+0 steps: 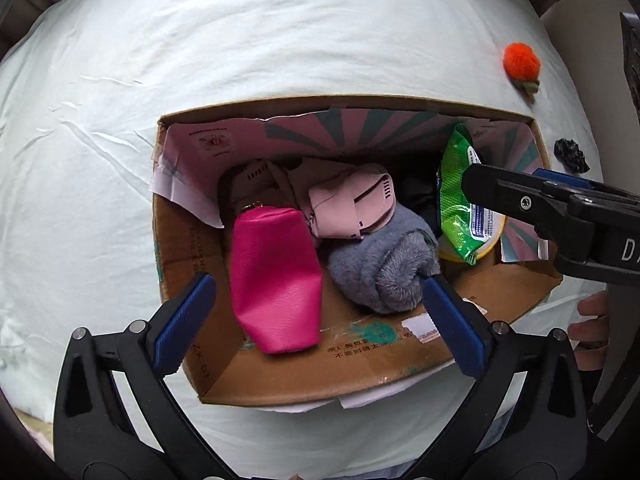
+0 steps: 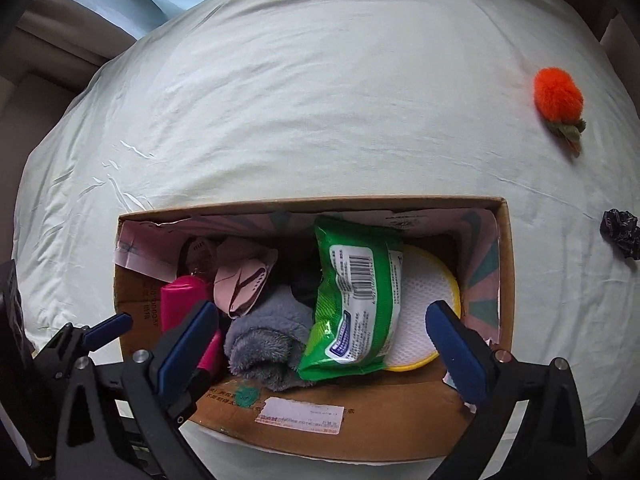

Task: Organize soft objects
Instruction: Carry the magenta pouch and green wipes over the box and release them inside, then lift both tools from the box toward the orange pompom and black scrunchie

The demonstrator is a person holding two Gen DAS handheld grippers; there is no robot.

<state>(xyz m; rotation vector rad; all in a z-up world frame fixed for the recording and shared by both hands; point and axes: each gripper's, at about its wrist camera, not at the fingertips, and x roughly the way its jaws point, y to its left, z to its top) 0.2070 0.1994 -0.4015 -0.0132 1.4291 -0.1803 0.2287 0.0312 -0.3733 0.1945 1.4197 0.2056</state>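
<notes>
Two grippers hang over the cardboard box (image 1: 280,384) on the bed sheet (image 1: 280,40), and we read this as the moment just after a drop. On the left, our left gripper (image 1: 320,312) stands wide with nothing pressed between its pads, the pink pouch (image 1: 276,280) lying loose below it on the box floor. Beside that sit the pale pink cloth (image 1: 352,208) and the grey fleece roll (image 1: 384,272). Further right, our right gripper (image 2: 324,340) is equally wide and empty above the green wipes pack (image 2: 356,300) and the yellow-rimmed pad (image 2: 424,304).

Next, we judge, comes lifting clear of the box walls and reaching right for the orange pompom (image 2: 558,94) and the black scrunchie (image 2: 620,232), both well apart on open sheet near the bed's edge.
</notes>
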